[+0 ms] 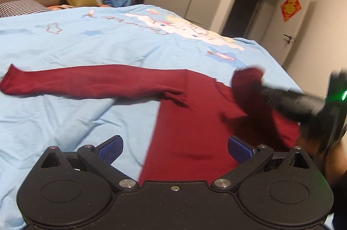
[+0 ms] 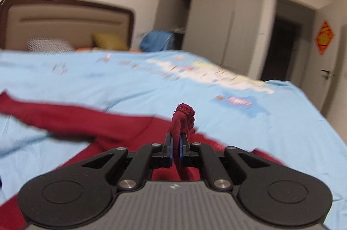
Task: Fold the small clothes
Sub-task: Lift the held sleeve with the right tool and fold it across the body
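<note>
Right tool (image 2: pixel 176 150) clamps the sleeve (image 2: pixel 182 119); carry it flat across the sweater (image 1: pixel 195 132). Left tool (image 1: pixel 175 148) gapes, empty.

My left gripper (image 1: pixel 175 148) sits low with its jaws spread wide, the blue pads (image 1: pixel 111 148) well apart and nothing between them. My right gripper (image 2: pixel 176 150) is clamped tight on a bunched fold of the dark red garment (image 2: pixel 181 119), pads pressed against the cloth. In the left view it reaches in from the right side, blurred.
</note>
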